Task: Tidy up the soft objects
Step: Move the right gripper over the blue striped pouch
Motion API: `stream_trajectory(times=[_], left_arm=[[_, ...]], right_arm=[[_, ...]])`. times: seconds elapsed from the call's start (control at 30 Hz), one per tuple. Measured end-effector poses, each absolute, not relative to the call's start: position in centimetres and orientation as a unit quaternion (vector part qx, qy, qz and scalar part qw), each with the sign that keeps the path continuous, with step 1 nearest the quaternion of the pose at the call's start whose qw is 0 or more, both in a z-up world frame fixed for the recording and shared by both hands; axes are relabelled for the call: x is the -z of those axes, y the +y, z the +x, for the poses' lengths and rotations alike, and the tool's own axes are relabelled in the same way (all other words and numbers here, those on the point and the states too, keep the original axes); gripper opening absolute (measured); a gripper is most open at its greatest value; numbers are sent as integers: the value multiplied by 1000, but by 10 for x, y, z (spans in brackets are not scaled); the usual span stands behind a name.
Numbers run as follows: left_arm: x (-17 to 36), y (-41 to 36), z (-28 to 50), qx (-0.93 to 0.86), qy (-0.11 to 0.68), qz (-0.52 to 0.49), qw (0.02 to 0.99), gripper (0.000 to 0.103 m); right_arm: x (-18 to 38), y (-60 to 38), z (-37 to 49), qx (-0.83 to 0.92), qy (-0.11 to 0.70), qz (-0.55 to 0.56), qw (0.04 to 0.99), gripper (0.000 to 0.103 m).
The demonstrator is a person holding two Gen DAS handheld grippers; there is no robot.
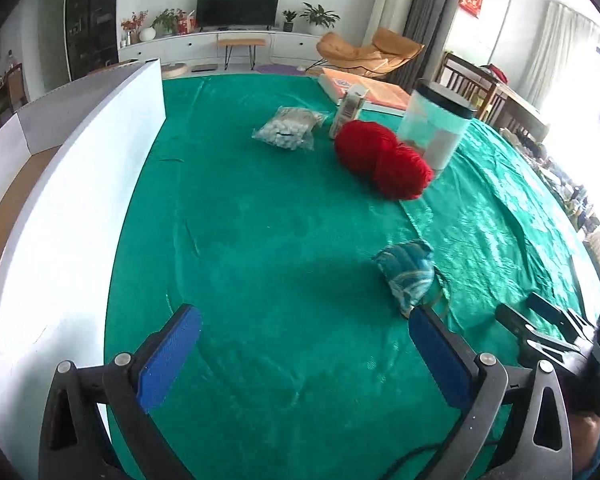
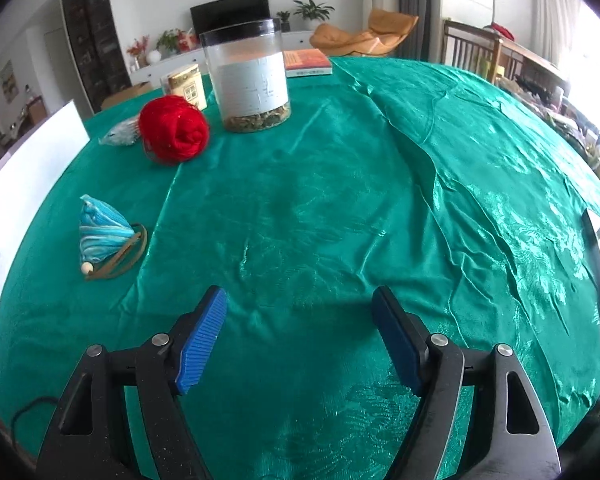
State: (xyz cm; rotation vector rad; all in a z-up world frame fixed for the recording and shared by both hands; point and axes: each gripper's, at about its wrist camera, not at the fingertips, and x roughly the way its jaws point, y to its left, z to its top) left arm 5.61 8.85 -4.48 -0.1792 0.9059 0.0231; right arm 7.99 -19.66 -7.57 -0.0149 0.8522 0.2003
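Ribbed blue pads (image 2: pixel 202 340) of both grippers spread wide, empty, over glossy green cloth (image 2: pixel 340 200) near fuzzy red yarn (image 1: pixel 382 158).

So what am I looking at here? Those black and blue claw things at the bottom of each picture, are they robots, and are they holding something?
No robot: a person holds one pair of tongs in each hand, and a small wide-angle camera on each pair looks forward along its fingers. One picture comes from the left tongs, the other from the right tongs. Both pairs are open and hold nothing.

Ahead lies a table under a green cloth. On it are a ball of red yarn, a small blue patterned pouch with a brown cord, and a clear bag of white balls. Those are the soft things to tidy. Behind them stand a clear jar with a black lid, a small carton and an orange book. A white box stands at the left.
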Motion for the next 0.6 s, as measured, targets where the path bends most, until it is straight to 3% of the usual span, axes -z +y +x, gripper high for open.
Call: stream_trajectory(times=[0.33,0.6], left_arm=[[90,100,81,-65,469,-41,880,103],[92,100,78,-66,456,-33,887,103]], right_arm=[[81,-198,75,-98,412,-37,905,87],[81,-198,75,-98,412,-37,905,87]])
